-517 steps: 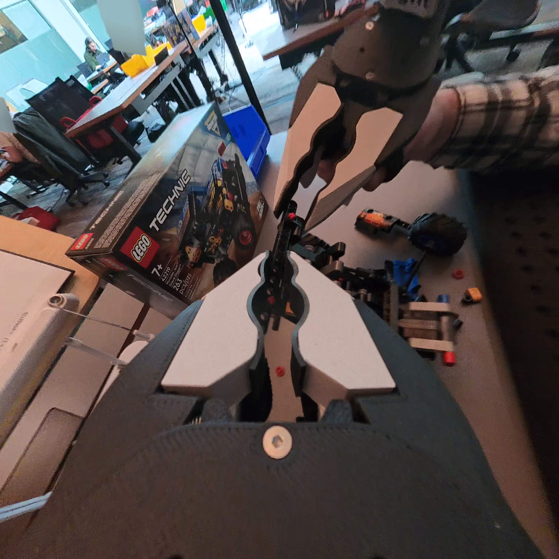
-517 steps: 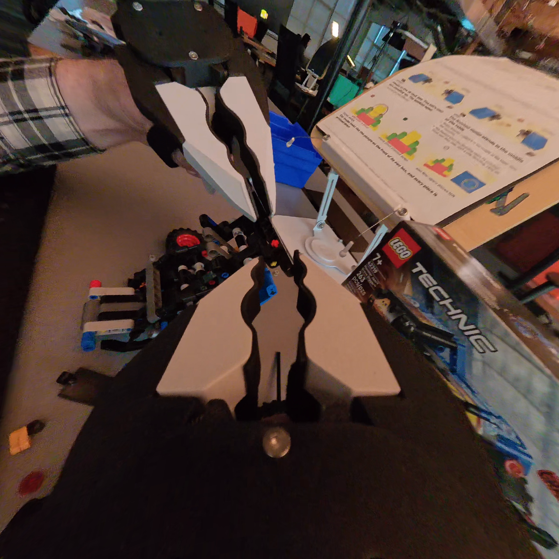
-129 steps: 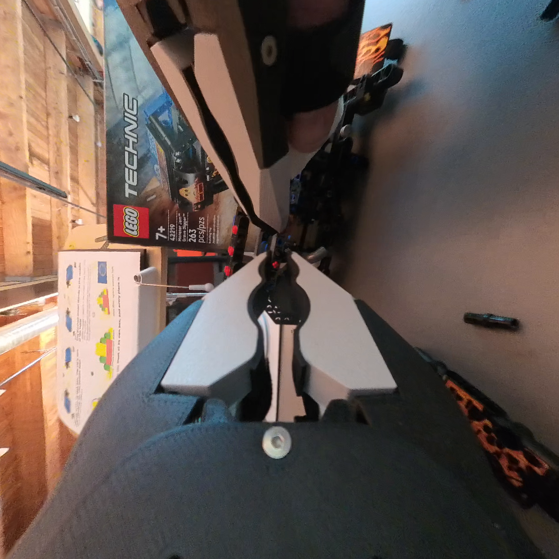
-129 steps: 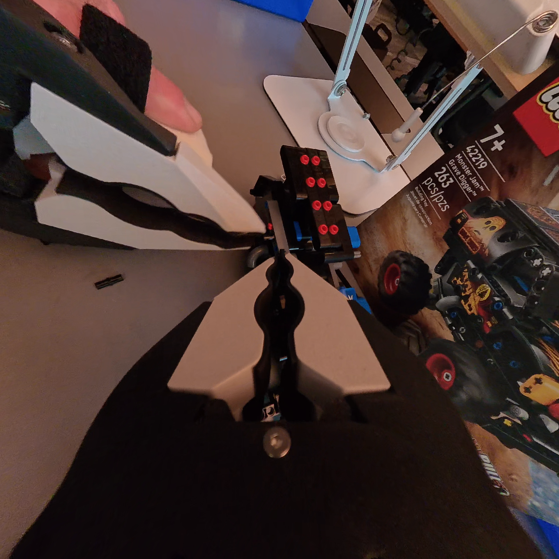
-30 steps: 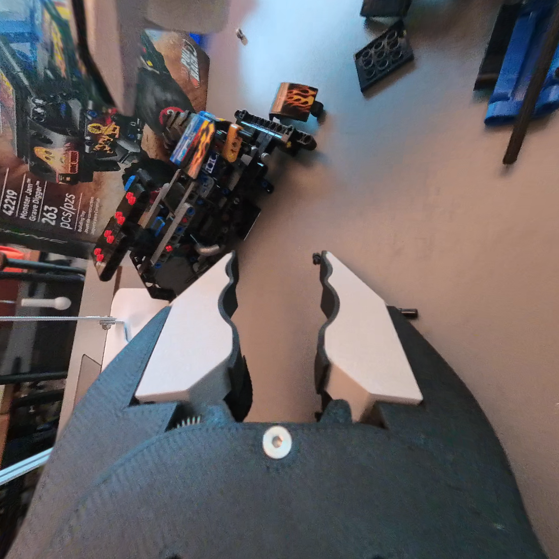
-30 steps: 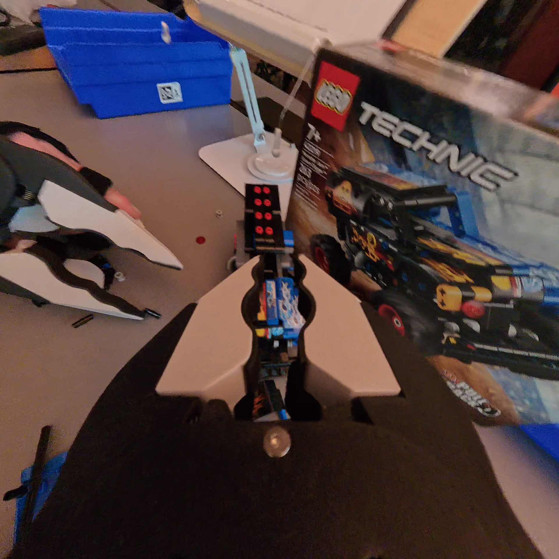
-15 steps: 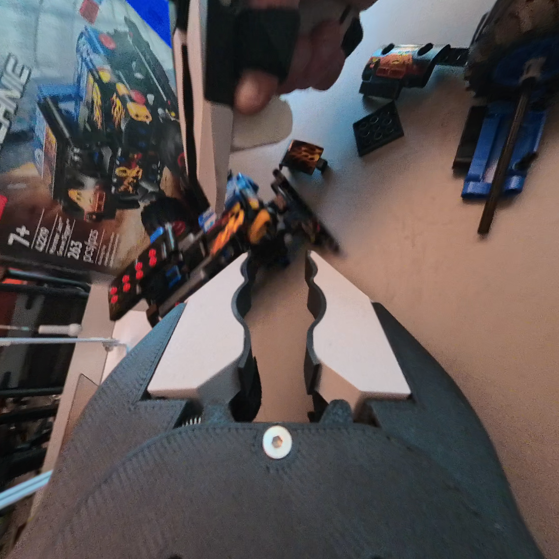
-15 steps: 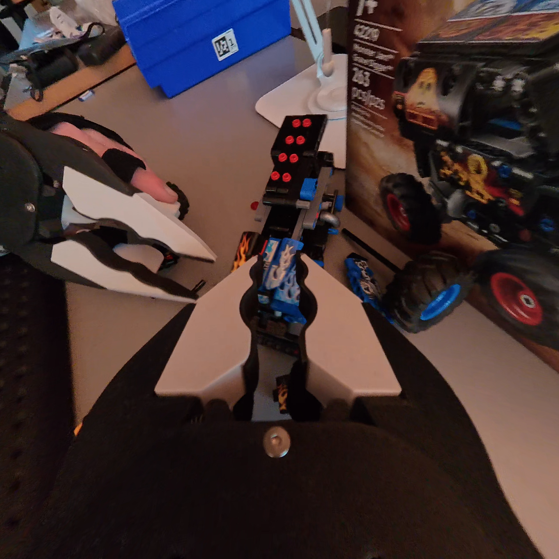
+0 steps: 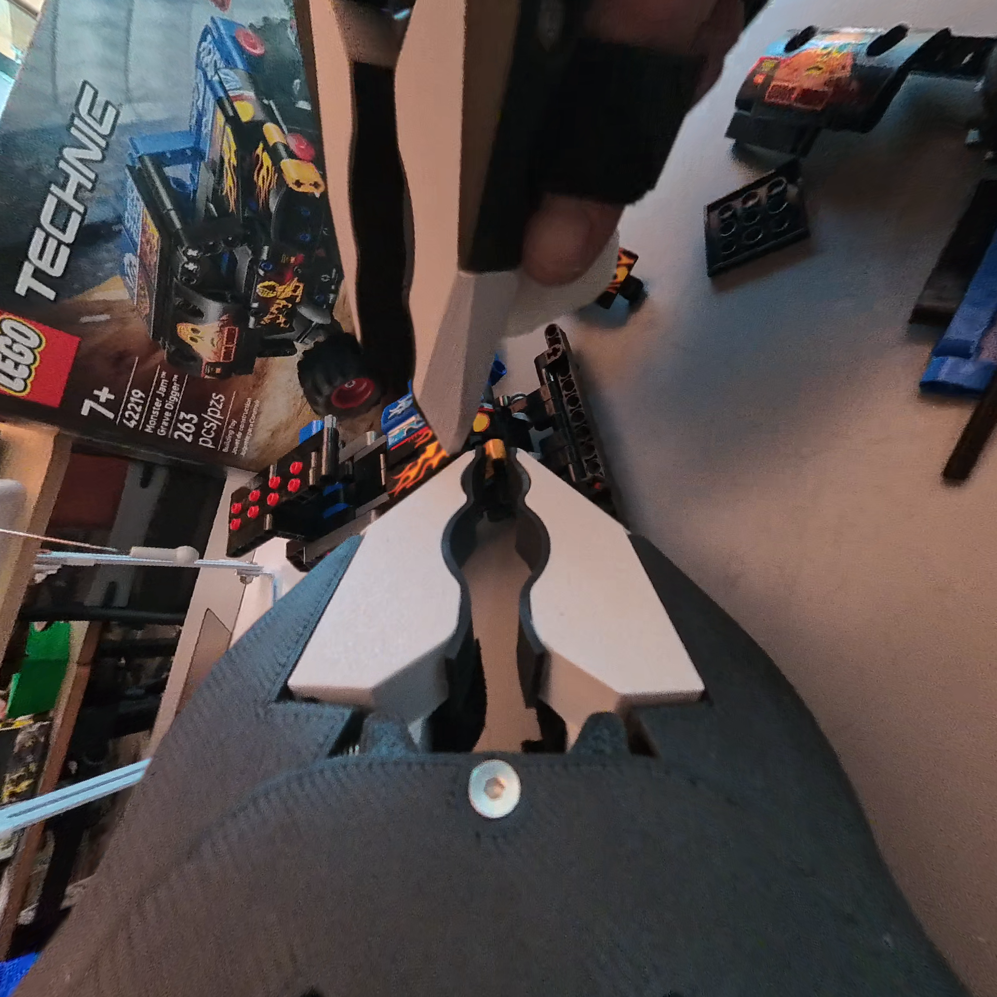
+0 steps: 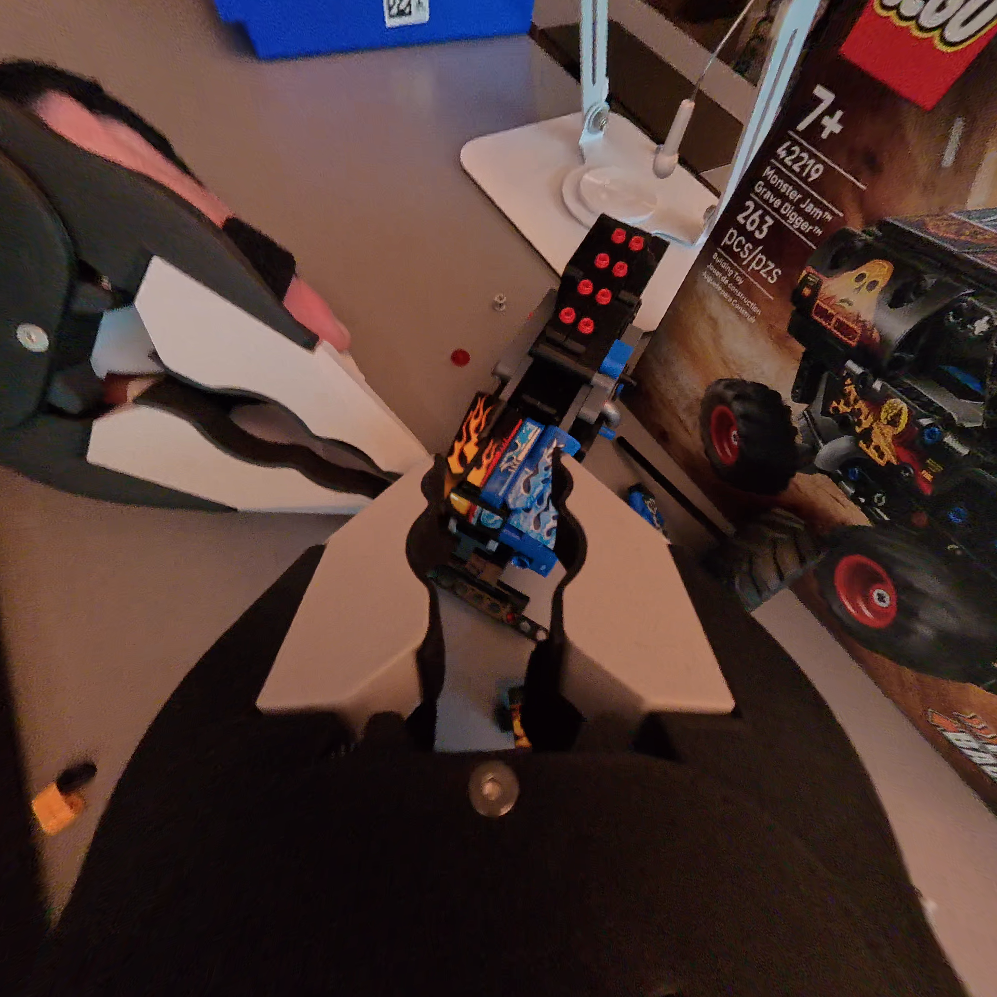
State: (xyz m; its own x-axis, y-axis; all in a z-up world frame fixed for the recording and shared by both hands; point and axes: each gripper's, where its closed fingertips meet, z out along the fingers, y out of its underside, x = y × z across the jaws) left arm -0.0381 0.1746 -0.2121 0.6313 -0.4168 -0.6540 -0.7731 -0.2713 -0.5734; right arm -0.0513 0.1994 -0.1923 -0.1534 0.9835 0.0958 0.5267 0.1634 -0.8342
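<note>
A half-built toy truck model [image 9: 302, 502], black with red studs and flame-printed panels, is held between both grippers just above the grey table [image 9: 755, 485]. My left gripper [image 9: 493, 458] is shut on a black and orange part at one end of it. My right gripper [image 10: 496, 469] is shut on the blue flame panels of the model [image 10: 593, 302]. The right gripper [image 9: 431, 426] comes down from above in the left wrist view. The left gripper [image 10: 402, 472] comes in from the left in the right wrist view, its tips against the model.
The toy's printed box [image 9: 162, 216] stands right behind the model [image 10: 863, 377]. A white stand base [image 10: 528, 172] and a blue bin [image 10: 350, 16] lie beyond. Loose parts lie around: a black plate [image 9: 755, 226], a flame-printed shell [image 9: 809, 81], a blue piece [image 9: 965, 334], a red stud [image 10: 459, 357]. Both grippers' tips are roughly 12 centimetres from the black plate [image 9: 755, 226].
My left gripper was open over the table a second ago; it has moved to the model and shut on its end. My right gripper has kept hold of the model and turned it.
</note>
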